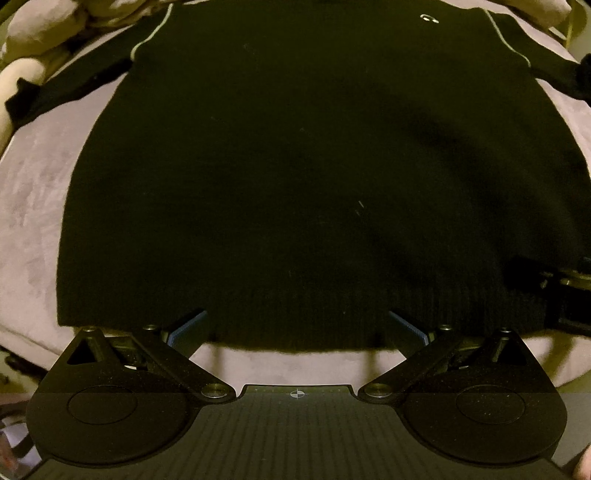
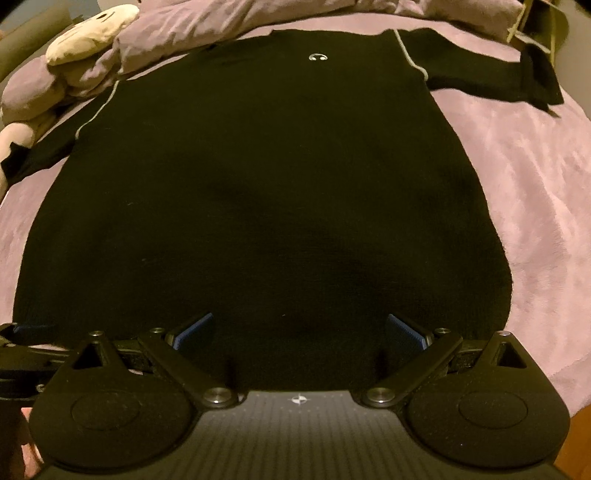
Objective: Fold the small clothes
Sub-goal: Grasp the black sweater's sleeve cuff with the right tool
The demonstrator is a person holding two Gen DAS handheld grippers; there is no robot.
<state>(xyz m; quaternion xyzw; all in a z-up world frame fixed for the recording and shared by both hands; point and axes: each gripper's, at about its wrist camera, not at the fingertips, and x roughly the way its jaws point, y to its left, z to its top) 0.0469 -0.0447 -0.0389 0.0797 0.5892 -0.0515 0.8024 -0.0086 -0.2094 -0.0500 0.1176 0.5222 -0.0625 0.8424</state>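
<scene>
A black long-sleeved top (image 1: 295, 166) (image 2: 266, 192) lies flat on a pinkish bedspread, hem nearest me and sleeves spread to both sides. It has pale piping at the shoulders and a small white logo (image 2: 318, 57) on the chest. My left gripper (image 1: 297, 325) is open over the hem, left of its middle, blue pads (image 1: 184, 326) wide apart and nothing between them. My right gripper (image 2: 300, 330) is open over the hem's right part, its pads (image 2: 404, 330) also wide apart. The right gripper's body (image 1: 561, 291) shows at the right edge of the left wrist view.
The pinkish bedspread (image 2: 535, 206) extends on both sides of the top. Bunched bedding and a cream soft toy (image 2: 88, 33) lie at the far left. A bag with yellow-green straps (image 2: 535, 26) sits at the far right. The bed's near edge (image 1: 295, 365) runs just under my fingers.
</scene>
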